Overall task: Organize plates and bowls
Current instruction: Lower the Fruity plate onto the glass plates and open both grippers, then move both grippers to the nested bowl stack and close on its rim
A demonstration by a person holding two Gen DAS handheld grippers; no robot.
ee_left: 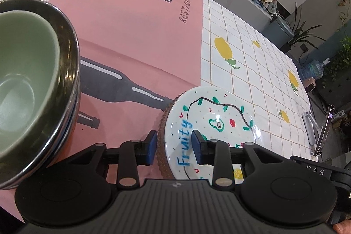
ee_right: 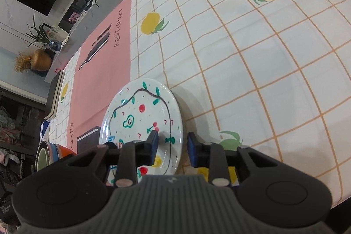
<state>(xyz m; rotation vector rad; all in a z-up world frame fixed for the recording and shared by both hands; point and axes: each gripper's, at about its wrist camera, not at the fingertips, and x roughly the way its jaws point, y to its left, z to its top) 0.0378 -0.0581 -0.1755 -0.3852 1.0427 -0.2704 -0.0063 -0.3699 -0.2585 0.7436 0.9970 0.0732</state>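
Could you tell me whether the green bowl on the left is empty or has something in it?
Empty, as far as shown: the green bowl has a bare, smooth interior, nested in the dark bowl.

the desk (ee_left: 252,54) is covered by a white gridded lemon-print cloth with a pink bottle-print panel (ee_left: 131,36). a stack of bowls (ee_left: 33,80) is set left of the left jaws, a stack of plates (ee_left: 210,120) just ahead of them.

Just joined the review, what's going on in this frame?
A person holds two handheld grippers around a white painted plate lettered "Fruity", which sits on a brown beaded-rim plate. The left gripper and right gripper each straddle opposite rims; whether either is clamped is unclear. A green ceramic bowl is nested in stacked bowls nearby.
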